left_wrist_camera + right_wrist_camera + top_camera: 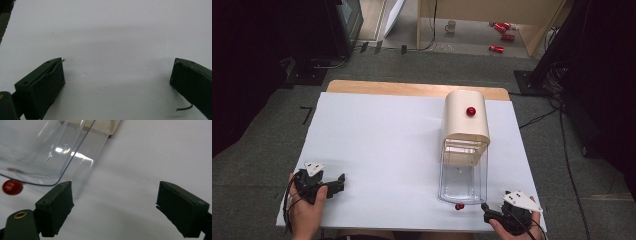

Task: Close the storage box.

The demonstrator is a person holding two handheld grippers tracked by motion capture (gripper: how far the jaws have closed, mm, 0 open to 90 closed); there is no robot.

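- Grey carpet runs round the table (362,88); red cans (501,36) and a mug (451,26) lie on the floor far behind it, well apart from my work.
- White board (377,150) covers the tabletop, bare on its left half.
- On the right half stands the dispenser (465,120), cream-topped, with a red knob (470,111) on its upper face.
- Its clear bin (463,182) reaches toward me, open end near the board's front edge; in the right gripper view the bin's (37,152) curved lip sits just above my left jaw.
- A red ball (459,206) lies on the board just outside that lip, touching nothing I can see but the board; the right gripper view shows the ball (12,187) at far left, outside my jaws.
- My left claw (337,184) rests at the near left corner, jaws wide, only blank board between them (117,75).
- My right claw (486,210) sits at the near right, just beside the ball, jaws apart with nothing between them but board (115,202).
- I judge the step to be picking up the ball: I should swing the right claw left until the ball sits centred between the pads, keep low without scraping, keep clear of the lip, and close gently so the ball does not squirt away.
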